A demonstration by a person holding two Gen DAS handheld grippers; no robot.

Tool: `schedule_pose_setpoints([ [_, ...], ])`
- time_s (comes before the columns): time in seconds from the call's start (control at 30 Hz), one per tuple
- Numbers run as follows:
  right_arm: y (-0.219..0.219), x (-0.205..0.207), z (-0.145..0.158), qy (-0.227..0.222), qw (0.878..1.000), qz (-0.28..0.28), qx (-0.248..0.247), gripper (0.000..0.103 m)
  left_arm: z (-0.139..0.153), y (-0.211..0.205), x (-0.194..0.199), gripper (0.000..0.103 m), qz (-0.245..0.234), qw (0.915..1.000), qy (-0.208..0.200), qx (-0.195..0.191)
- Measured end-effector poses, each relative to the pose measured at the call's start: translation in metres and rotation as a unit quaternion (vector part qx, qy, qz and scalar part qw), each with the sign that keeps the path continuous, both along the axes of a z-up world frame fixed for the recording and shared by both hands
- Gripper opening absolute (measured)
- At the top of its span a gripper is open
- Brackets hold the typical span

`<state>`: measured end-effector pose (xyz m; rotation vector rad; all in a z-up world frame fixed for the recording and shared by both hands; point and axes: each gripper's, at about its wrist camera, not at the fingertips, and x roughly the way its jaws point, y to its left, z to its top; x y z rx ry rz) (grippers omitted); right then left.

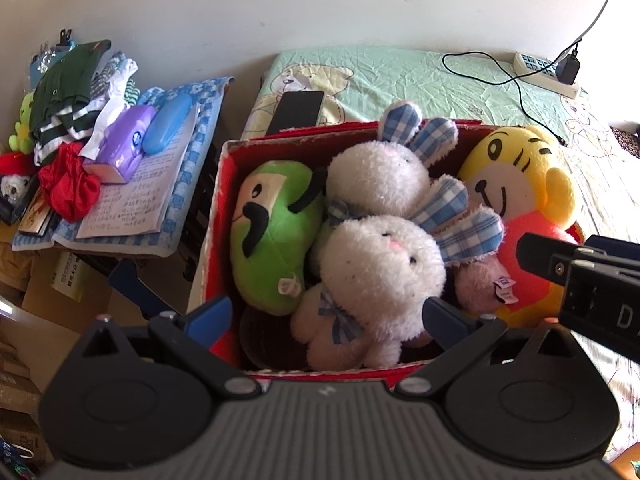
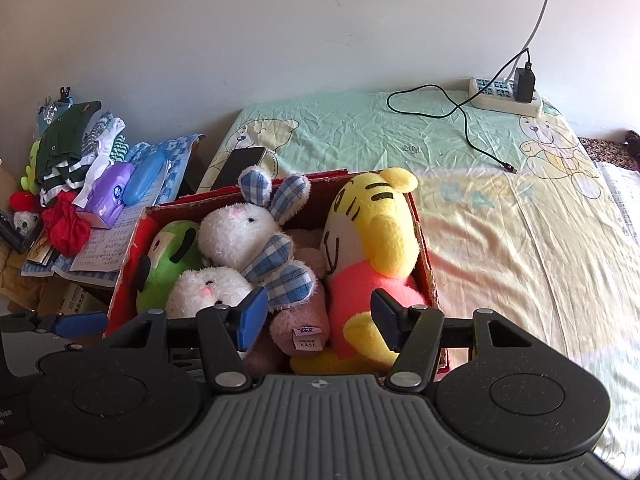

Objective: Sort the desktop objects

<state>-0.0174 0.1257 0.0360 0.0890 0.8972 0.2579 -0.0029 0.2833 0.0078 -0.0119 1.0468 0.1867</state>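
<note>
The red box (image 2: 425, 256) is packed with soft toys. The yellow tiger toy (image 2: 376, 248) stands at its right side, light and squashy; grab its fat pink tummy. The right gripper (image 2: 316, 322) and the left gripper (image 1: 326, 318) are both wide apart, holding nothing.

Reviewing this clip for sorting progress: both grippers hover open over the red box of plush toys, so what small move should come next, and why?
Probably lower the right gripper onto the yellow tiger plush and close. It is open, holds nothing, and its fingers already frame the tiger's pink body at the red box edge. The left gripper is likewise open above the front white bunny.
</note>
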Motion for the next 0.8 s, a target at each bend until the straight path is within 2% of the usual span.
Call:
schedule_pose_setpoints([
  [0.17, 0.0004, -0.0007, -0.0001, -0.002, 1.000, -0.002, -0.005, 0.061, -0.0025, -0.0011, -0.0021, 0.102, -0.002, 0.9999, -0.009, -0.005],
  [0.33, 0.0014, 0.0000, -0.0015, -0.001, 1.000, -0.001, -0.009, 0.061, -0.0061, -0.0023, -0.0016, 0.102, 0.000, 1.0000, -0.004, 0.001],
  [0.67, 0.0045, 0.0034, -0.0002, 0.004, 1.000, 0.007, -0.007, 0.061, -0.0062, 0.0038, 0.0011, 0.102, 0.002, 0.9997, 0.007, -0.021],
  [0.8, 0.0079, 0.0058, 0.0009, 0.002, 1.000, 0.010, -0.012, 0.061, -0.0025, 0.0034, 0.0020, 0.102, 0.001, 0.9999, 0.003, -0.015],
])
